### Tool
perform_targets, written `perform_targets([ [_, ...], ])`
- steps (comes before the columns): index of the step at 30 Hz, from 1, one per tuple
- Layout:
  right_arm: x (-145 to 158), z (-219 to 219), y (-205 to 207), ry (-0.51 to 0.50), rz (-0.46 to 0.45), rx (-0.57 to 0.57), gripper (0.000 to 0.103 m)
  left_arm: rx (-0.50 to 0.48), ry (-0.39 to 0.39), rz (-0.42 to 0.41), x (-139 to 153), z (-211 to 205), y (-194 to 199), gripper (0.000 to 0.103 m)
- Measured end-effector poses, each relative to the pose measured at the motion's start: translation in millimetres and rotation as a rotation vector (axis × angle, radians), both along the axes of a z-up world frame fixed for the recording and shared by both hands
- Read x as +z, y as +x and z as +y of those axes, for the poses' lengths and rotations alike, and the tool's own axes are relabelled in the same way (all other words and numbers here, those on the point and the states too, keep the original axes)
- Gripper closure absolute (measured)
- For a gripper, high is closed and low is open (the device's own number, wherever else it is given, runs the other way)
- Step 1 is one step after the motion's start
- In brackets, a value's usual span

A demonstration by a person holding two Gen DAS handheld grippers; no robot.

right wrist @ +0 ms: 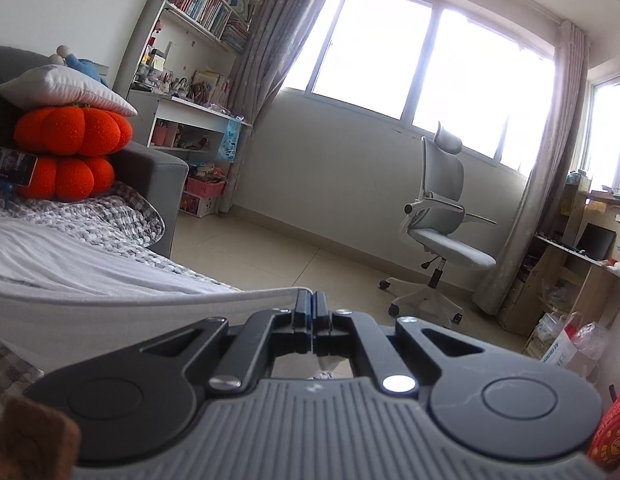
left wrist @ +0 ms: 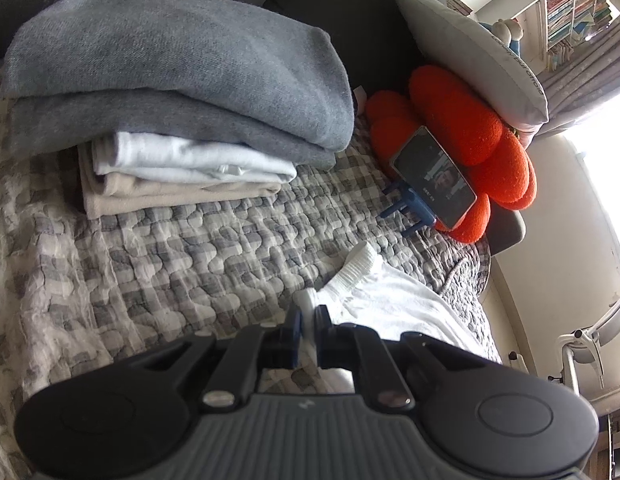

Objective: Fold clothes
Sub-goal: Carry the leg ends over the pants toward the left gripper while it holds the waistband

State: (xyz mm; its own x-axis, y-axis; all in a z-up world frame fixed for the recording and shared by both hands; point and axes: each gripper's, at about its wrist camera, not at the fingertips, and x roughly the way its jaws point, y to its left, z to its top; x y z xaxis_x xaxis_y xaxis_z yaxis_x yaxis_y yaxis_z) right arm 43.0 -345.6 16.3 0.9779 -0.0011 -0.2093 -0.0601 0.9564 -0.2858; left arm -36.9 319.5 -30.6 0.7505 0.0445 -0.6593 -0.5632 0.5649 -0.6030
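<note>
- A checked quilt [left wrist: 170,248] covers the bed. At its far side sits a stack of folded clothes [left wrist: 178,96]: a thick grey piece on top, a white one under it, a beige one at the bottom. That share of the folding looks done.
- A white garment [left wrist: 398,300] lies spread on the near part of the quilt and is not yet folded; judging by this, it is the piece in hand, and it is left to finish.
- Its ribbed cuff [left wrist: 360,264] points away toward the orange cushions [left wrist: 462,120]. In the right wrist view the garment [right wrist: 90,264] stretches from the cushions toward the bed's edge, which looks like its long axis.
- The left gripper [left wrist: 309,320] is clamped on white cloth near the cuff.
- The right gripper [right wrist: 314,312] is pressed tight on the garment's hem at the bed's edge.
</note>
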Motion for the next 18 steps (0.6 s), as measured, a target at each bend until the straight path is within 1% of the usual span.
perform_targets([
  [3,0,1,5,0.017,0.002,-0.017,0.103,0.011,-0.025,-0.001,0,3,2,0.096],
  [5,2,3,7,0.013,-0.007,-0.025,0.103,0.014,-0.025,-0.005,4,3,5,0.096],
  [8,7,5,15,0.044,-0.016,-0.046,0.103,0.014,-0.02,-0.002,11,4,14,0.096],
  [10,9,8,19,0.046,-0.022,-0.053,0.103,0.013,-0.021,0.004,15,4,22,0.096],
  [15,11,13,42,0.065,-0.013,-0.088,0.103,0.02,-0.016,0.038,23,3,45,0.096],
  [18,12,15,56,0.077,-0.003,-0.111,0.103,0.018,-0.026,0.062,24,5,58,0.096],
])
